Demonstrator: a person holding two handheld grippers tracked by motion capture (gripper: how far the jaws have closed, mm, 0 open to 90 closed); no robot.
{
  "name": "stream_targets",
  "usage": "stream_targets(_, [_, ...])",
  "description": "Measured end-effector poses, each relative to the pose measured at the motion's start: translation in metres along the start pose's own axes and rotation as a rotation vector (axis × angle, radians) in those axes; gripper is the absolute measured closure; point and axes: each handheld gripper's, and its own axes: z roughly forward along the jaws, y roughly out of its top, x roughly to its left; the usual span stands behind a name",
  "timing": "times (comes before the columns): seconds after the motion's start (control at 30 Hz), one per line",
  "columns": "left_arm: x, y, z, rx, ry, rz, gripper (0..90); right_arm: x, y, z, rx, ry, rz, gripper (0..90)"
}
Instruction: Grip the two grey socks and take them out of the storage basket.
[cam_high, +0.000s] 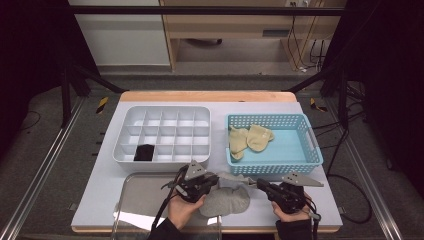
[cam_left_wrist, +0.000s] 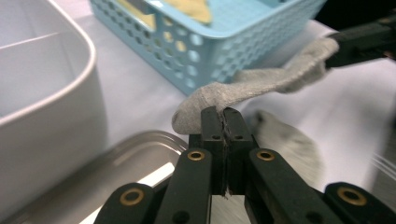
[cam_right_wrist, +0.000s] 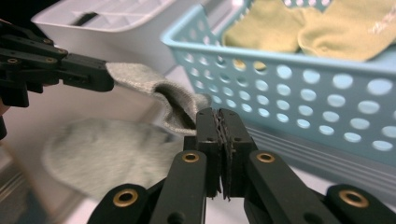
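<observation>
A grey sock (cam_left_wrist: 261, 84) hangs stretched between my two grippers, just in front of the blue basket (cam_high: 274, 169). My left gripper (cam_left_wrist: 222, 116) is shut on one end of it. The right gripper (cam_right_wrist: 219, 119) is shut on the other end, where the sock's (cam_right_wrist: 180, 100) opening shows. In the high view the left gripper (cam_high: 216, 180) and right gripper (cam_high: 259, 184) point at each other near the table's front edge. A second grey sock (cam_high: 226, 201) lies flat on the table under the stretched one. Two yellow socks (cam_high: 250, 137) lie in the basket.
A white divided organiser (cam_high: 165, 112) stands at the back left, with a dark item (cam_high: 144, 152) in a front compartment. A metal tray (cam_high: 145, 195) lies at the front left, beside my left hand. The basket's wall (cam_right_wrist: 317, 107) is close ahead of the right gripper.
</observation>
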Motion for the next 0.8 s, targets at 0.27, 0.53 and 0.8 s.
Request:
stream_targets(0.27, [-0.015,-0.009,-0.023,0.111,-0.071,-0.016,88.4,0.016,-0.002,-0.020,0.048,0.047,0.020,88.0])
stream_targets(0.53, [-0.002,-0.008,0.001,0.101,0.020,-0.008,85.6,-0.002,-0.004,0.011,0.077,-0.004,0.061,87.4])
stream_targets(0.8, [0.011,-0.008,0.016,0.040,0.086,0.011,77.9,-0.006,-0.008,0.028,0.016,-0.081,-0.004,84.5])
